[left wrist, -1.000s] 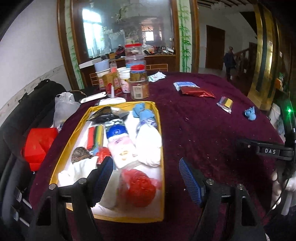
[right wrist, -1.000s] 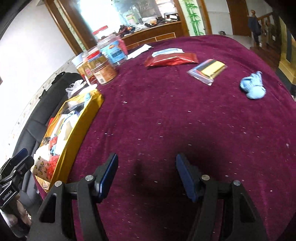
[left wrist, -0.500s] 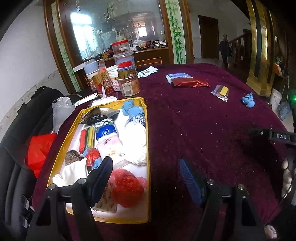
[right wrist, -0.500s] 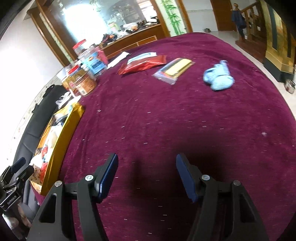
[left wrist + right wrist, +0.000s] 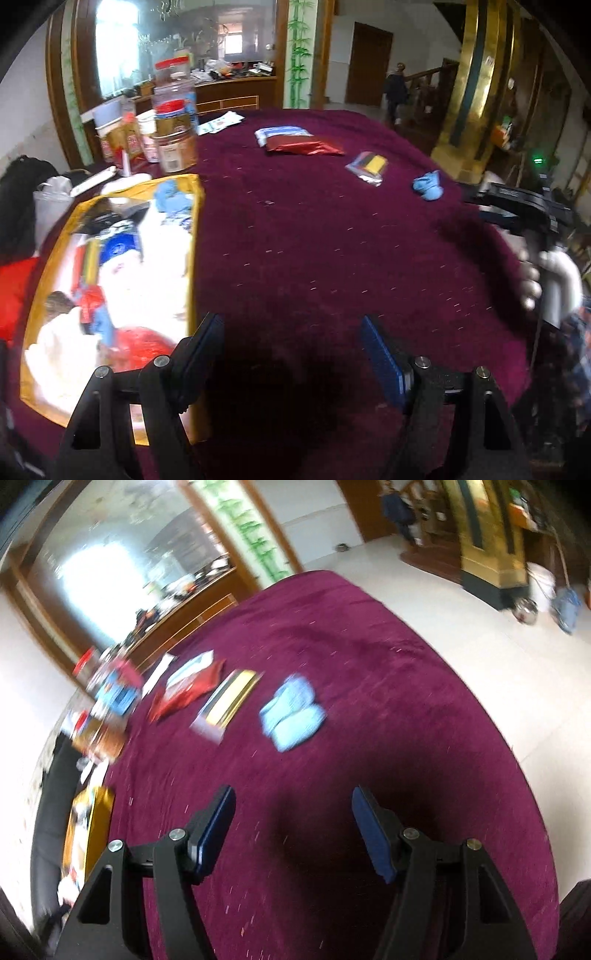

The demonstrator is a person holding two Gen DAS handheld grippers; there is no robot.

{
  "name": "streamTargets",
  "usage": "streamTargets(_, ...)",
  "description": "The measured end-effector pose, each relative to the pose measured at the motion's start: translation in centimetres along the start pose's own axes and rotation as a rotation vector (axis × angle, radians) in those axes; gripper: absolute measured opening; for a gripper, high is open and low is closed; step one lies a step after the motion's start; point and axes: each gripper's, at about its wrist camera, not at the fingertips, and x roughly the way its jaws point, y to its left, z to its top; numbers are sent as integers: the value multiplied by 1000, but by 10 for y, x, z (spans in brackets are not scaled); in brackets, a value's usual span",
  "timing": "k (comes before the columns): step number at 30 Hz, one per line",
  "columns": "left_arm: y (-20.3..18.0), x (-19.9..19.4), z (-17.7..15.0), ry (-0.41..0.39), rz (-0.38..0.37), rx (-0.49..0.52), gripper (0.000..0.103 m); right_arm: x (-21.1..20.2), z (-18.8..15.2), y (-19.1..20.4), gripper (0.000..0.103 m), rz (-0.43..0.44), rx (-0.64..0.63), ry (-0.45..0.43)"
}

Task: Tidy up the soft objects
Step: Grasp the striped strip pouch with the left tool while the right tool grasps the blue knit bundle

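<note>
A light blue soft bundle (image 5: 291, 712) lies on the maroon tablecloth ahead of my right gripper (image 5: 293, 823), which is open and empty; the bundle also shows in the left wrist view (image 5: 428, 185) at the right. A yellow tray (image 5: 194, 236) at the left holds several soft things, white, blue and red. My left gripper (image 5: 291, 350) is open and empty over the cloth just right of the tray. The right gripper's body (image 5: 517, 206) shows at the right edge of the left wrist view.
A red foil packet (image 5: 303, 144), a blue-white packet (image 5: 280, 132) and a clear bag with yellow and dark contents (image 5: 367, 167) lie far on the table. Jars and bottles (image 5: 173, 136) stand behind the tray. The table edge drops to a pale floor (image 5: 480, 635).
Both grippers have swung to the right. The tray has slid to the left in the left view. The blue bundle now sits nearer and more central before the right gripper. Both stay open.
</note>
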Motion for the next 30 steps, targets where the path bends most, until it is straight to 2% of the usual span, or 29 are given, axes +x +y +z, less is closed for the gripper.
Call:
streamTargets(5,-14,-5,13,-37,-13,28,79,32,27,5,66,-24,16,-10)
streamTargets(8,-19,-3,21,-29,-25,33,80,57,41,14,74,-55,-7,-7)
streamTargets(13,-40,13,50,4,-88,74,80,91,44,26,74,-58,-61,24)
streamTargets(14,-45,17,56,3,-96,84,80,94,43,27,71,-64,-86,25)
streamTargets(15,-50,22,65,-3,-101,95,80,93,42,28,64,-73,-109,19)
streamTargets(16,-58,32,79,-12,-107,111,81,92,42,29,40,-62,-117,26)
streamTargets(18,-69,50,96,-18,-114,124,81,90,41,24,41,-25,-102,34)
streamTargets(21,-92,97,131,-11,-131,166,81,85,40,15,40,29,-65,46)
streamTargets(23,-109,129,150,9,-137,206,81,84,40,13,40,35,-60,42)
streamTargets(28,-148,212,188,40,-40,364,81,87,45,6,41,60,-12,63)
streamTargets(30,-152,233,197,54,-34,370,81,88,48,1,41,83,19,72)
